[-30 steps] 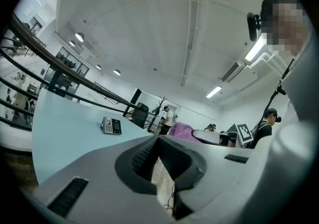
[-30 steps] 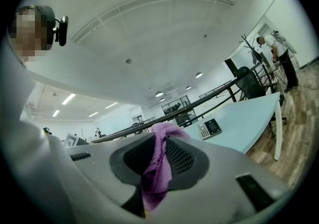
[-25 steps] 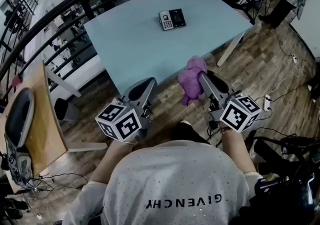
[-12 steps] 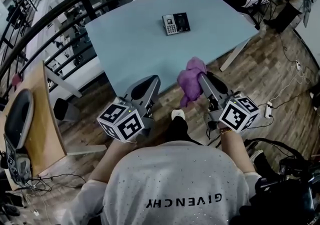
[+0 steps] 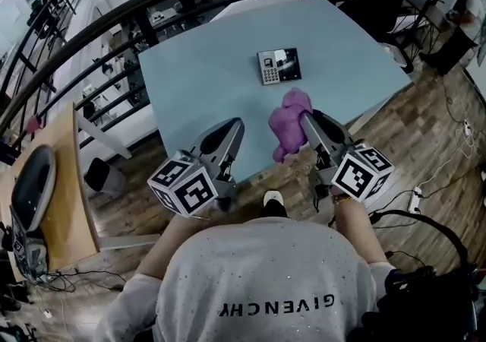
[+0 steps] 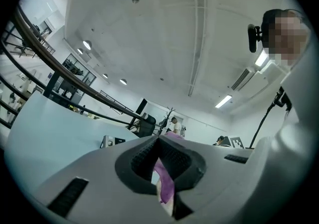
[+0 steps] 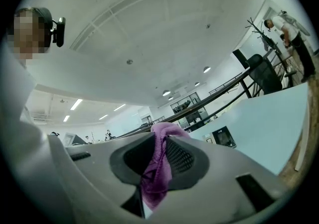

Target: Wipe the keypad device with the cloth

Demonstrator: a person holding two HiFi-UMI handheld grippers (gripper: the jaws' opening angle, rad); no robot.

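Two grippers are held up side by side at the near edge of the bench (image 5: 205, 67), both pointing away from the person.

Right gripper (image 5: 304, 121): jaws clamped on the cloth (image 5: 287, 124). The cloth is purple and crumpled. It bunches above the jaw tips and hangs down in a fold beneath them. In the right gripper view the cloth (image 7: 157, 168) fills the gap between the ribbed pads from top to bottom.

Left gripper (image 5: 230, 129): jaws drawn together to a narrow slit. In the left gripper view a sliver of purple shows through that slit. The head view shows bare jaw tips, just beside the cloth and apart from it.

Device (image 5: 279, 65): small, flat, dark rectangle. The left part carries a light grey keypad. The right part is a dark panel with a pale patch. It lies flat on the pale blue bench, towards the far side and a little right of centre, slightly skewed to the bench edges. It is well apart from both grippers and from the cloth. It also shows small in the right gripper view (image 7: 223, 137), beyond the jaws.

Wooden floor (image 5: 425, 128) shows right of the bench.
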